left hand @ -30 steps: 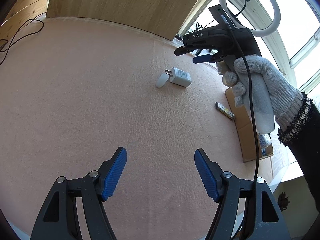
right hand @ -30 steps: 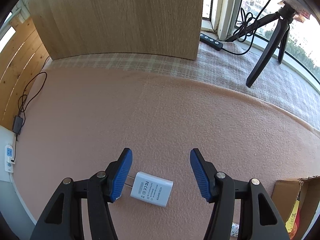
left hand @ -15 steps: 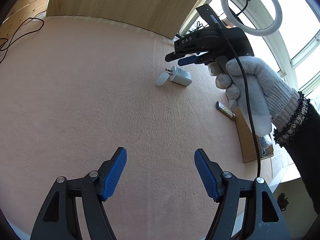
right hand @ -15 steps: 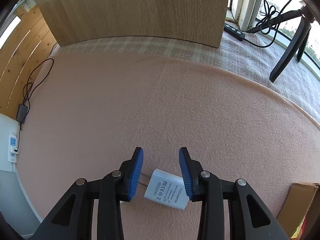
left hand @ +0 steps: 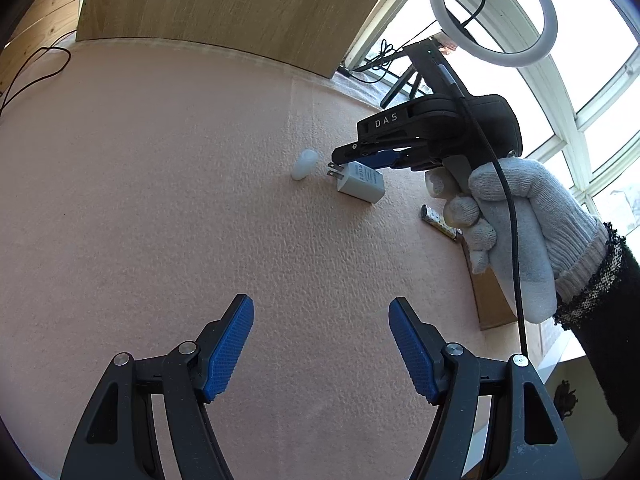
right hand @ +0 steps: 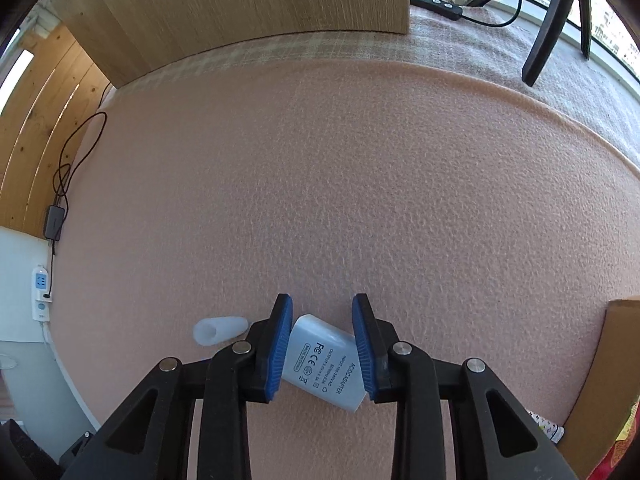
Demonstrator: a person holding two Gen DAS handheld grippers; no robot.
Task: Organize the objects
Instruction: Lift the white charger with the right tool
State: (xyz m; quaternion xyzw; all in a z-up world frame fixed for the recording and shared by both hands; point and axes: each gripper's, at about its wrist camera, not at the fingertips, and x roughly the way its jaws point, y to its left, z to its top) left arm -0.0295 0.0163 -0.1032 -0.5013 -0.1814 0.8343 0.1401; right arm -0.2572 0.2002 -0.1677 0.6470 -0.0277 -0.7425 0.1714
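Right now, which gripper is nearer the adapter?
Right. The right gripper has its fingers on either side of the adapter. The left gripper hangs open well short of it.

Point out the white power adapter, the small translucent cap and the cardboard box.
power adapter (right hand: 320,364), right wrist view, printed face.
translucent cap (right hand: 220,330), right wrist view, side wall.
cardboard box (right hand: 600,368), right wrist view, outer flap.

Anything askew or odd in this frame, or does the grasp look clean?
One thing: the white adapter sits skewed between the right hand-held gripper's pads, pinched across corners rather than flat faces. A translucent cap lies loose beside it on the pink mat. Nothing looks spilled or damaged.
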